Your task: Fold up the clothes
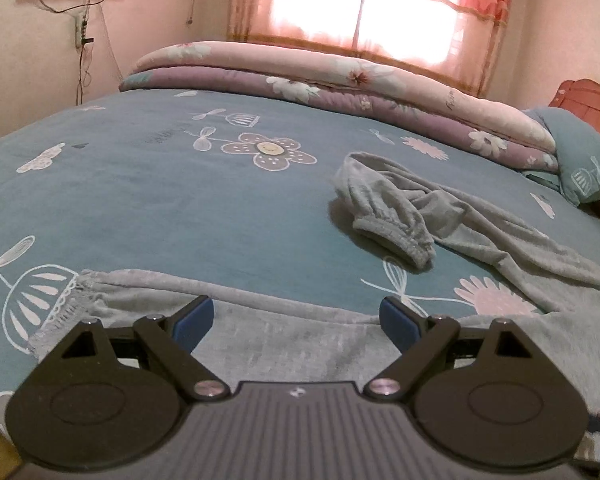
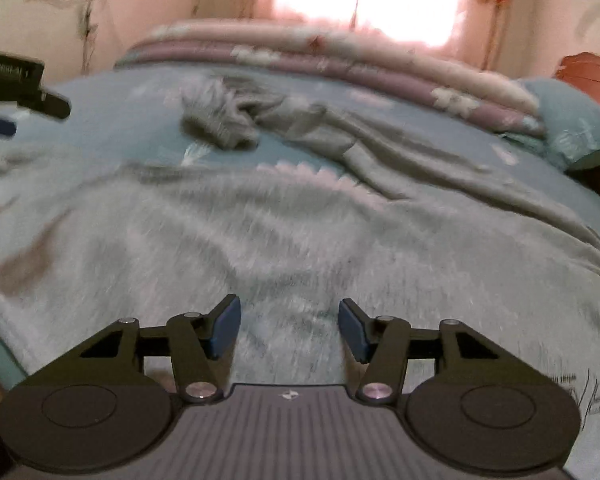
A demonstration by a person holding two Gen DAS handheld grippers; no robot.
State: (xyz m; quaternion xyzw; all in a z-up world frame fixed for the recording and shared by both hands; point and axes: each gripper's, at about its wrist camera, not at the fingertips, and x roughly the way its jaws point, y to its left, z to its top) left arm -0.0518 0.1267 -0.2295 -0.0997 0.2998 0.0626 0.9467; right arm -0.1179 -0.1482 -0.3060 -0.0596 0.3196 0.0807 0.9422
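The trousers [image 1: 440, 216] lay spread on the bed [image 1: 160, 200], one cuffed leg bunched behind the flat part. Behind the trousers a folded quilt [image 1: 340, 80] ran along the bed's far edge, a pillow [image 1: 580, 160] to its right, apparently touching it.

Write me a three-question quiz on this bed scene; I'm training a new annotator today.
1. True or false: the left gripper is clamped on the grey sweatpants.
2. The cuffed leg end lies: A) flat, B) bunched up, C) off the bed.
3. What lies folded along the blue floral bedsheet's far edge?

Key: 1 false, its pads stand apart, pinching nothing; 2 B; 3 a floral quilt.
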